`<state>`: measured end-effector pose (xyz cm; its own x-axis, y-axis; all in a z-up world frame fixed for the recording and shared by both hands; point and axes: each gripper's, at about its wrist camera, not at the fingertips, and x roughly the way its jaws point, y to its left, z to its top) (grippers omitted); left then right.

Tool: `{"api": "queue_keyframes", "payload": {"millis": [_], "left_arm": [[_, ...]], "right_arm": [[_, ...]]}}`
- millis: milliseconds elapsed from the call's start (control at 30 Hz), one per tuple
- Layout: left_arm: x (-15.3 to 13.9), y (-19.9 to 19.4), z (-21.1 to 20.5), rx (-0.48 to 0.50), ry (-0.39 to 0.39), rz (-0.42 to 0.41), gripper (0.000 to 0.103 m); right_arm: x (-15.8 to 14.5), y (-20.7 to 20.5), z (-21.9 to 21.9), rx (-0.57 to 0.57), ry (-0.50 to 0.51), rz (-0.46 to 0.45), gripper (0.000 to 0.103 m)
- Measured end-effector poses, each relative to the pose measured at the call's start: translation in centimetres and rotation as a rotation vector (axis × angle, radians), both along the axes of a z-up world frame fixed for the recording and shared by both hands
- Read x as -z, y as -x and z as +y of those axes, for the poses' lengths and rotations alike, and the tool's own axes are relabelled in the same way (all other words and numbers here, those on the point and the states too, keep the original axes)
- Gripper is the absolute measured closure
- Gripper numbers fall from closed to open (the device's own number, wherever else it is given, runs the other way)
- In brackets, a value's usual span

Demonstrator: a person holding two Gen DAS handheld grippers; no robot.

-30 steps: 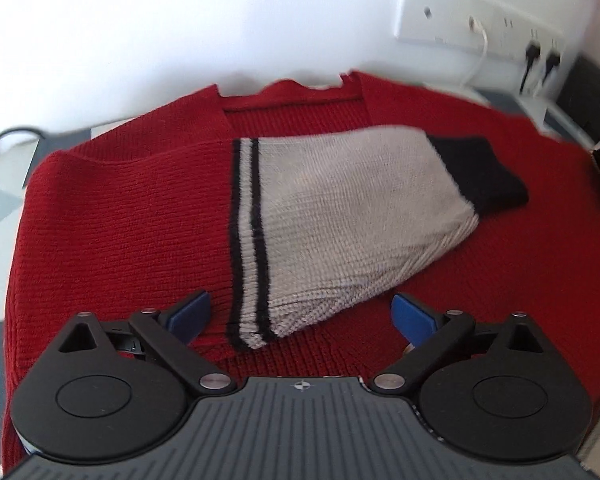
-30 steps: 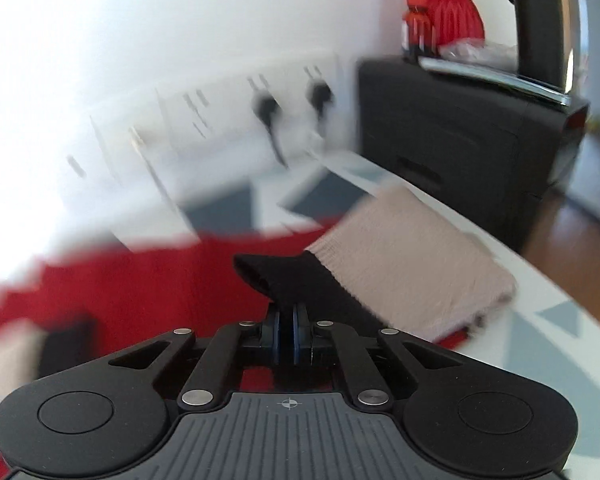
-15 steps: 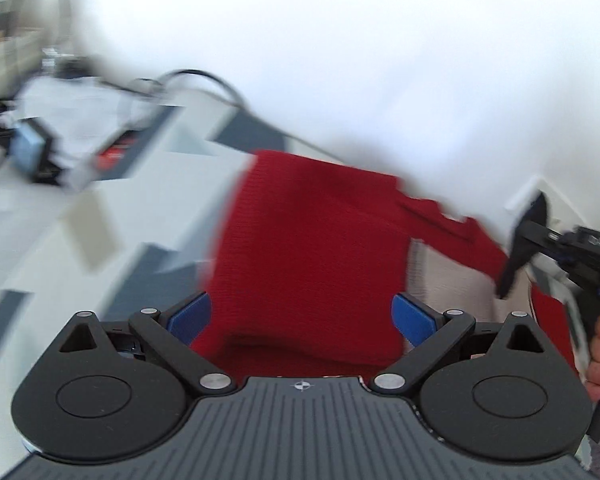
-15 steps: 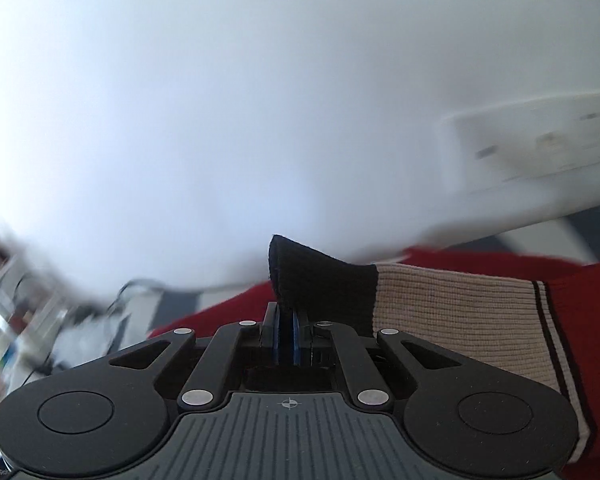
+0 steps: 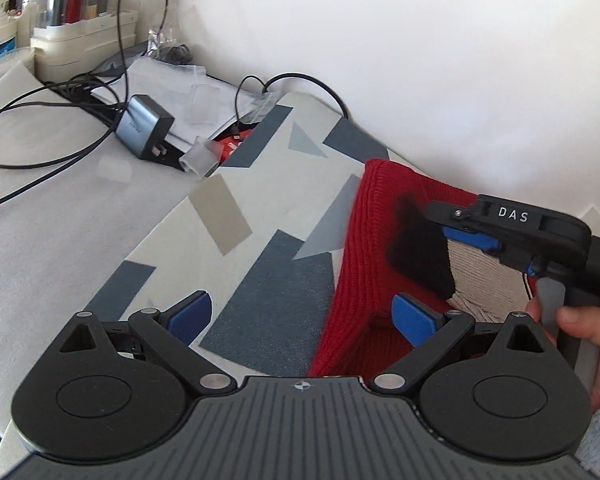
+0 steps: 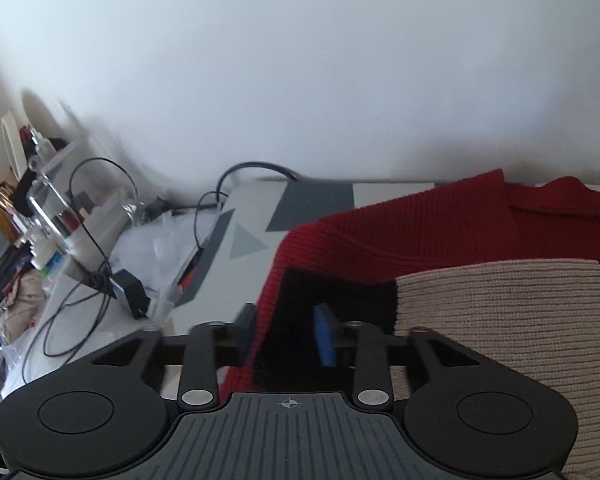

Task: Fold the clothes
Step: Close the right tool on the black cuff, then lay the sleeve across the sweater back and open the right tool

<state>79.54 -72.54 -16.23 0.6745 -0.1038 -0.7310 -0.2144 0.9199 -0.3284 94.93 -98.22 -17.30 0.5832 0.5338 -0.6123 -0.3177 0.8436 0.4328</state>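
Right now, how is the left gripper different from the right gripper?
The black left gripper stands wide open and grips nothing, while the black right gripper is open only a little. The left gripper points at the red knitted sweater's edge; the right gripper has the sweater's black knitted cuff between its jaws. Both have blue pads.

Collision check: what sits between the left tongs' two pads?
Left wrist view: within the left tongs, patterned table cover plus the red sweater's edge.

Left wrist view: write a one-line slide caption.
Open left hand-held gripper over the red sweater's edge; right hand-held gripper at the black cuff.
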Motion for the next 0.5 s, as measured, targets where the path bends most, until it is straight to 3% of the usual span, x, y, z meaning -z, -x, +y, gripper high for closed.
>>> {"api": "queue_keyframes", "payload": {"millis": [133,233,333,400,467,500], "left_arm": [[-0.2,-1.6,-1.9,0.065,-0.036,-0.011,0.004],[0.0,-3.1,-3.9,0.116,-0.073,-0.009,0.004],[0.7,-4.1,-5.8,0.161,-0.082,0.009,0.004],[1.1,-4.7,-7.1,0.195,-0.087,0.023,0.004],[1.6,-5.0,-8.7,0.233,-0.104,0.036,0.004],[1.7,-5.2,-9.4,0.249,-0.114,0.042,0.004]], "right_arm": [[-1.2,1.5,-4.5,0.115,0.045,-0.068,0.049],[-1.7,2.8,-11.8,0.34,0.106,-0.094,0.047],[-0.8,4.3,-19.4,0.562,0.205,-0.072,0.046],[0.9,4.6,-24.2,0.638,0.218,0.021,0.047],[2.3,5.2,-27.0,0.685,0.257,0.035,0.054],[3.1,5.5,-28.4,0.708,0.277,0.042,0.065]]}}
